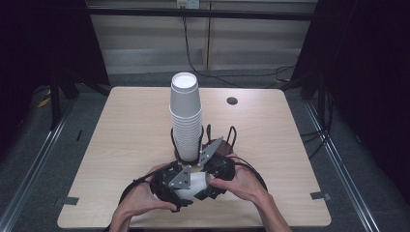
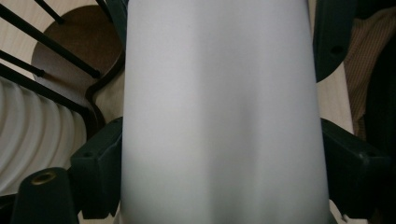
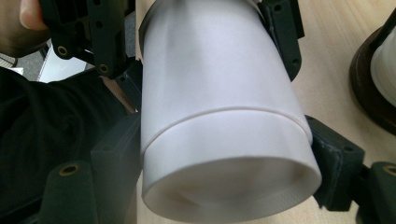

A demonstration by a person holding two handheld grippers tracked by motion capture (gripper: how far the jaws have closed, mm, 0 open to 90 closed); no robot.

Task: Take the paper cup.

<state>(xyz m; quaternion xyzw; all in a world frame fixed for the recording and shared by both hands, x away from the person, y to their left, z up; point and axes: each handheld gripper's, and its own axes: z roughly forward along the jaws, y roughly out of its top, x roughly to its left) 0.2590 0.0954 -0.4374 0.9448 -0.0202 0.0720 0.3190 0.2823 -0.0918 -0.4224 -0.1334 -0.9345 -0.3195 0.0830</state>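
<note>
Left claw (image 1: pixel 186 189): you are clamping the nested white cups (image 1: pixel 192 186) sideways, low over the surface (image 1: pixel 130 135) at 6 o'clock.
Right claw (image 1: pixel 207 180): you are closing on the opposite end, likely to pull one cup free.
Cup stack (image 1: pixel 185 116): standing at 12 o'clock in its wire holder (image 1: pixel 220 137).

A tall stack of white paper cups (image 1: pixel 185 116) stands in a black wire holder (image 1: pixel 227 137) mid-worktop (image 1: pixel 125 135), its dark round base (image 3: pixel 373 93) underneath; a cable grommet (image 1: pixel 232 101) sits behind.

cup stack (image 1: pixel 185 116) in wire holder (image 1: pixel 231 135) blocks ahead; table sides (image 1: pixel 121 125) open.
</note>
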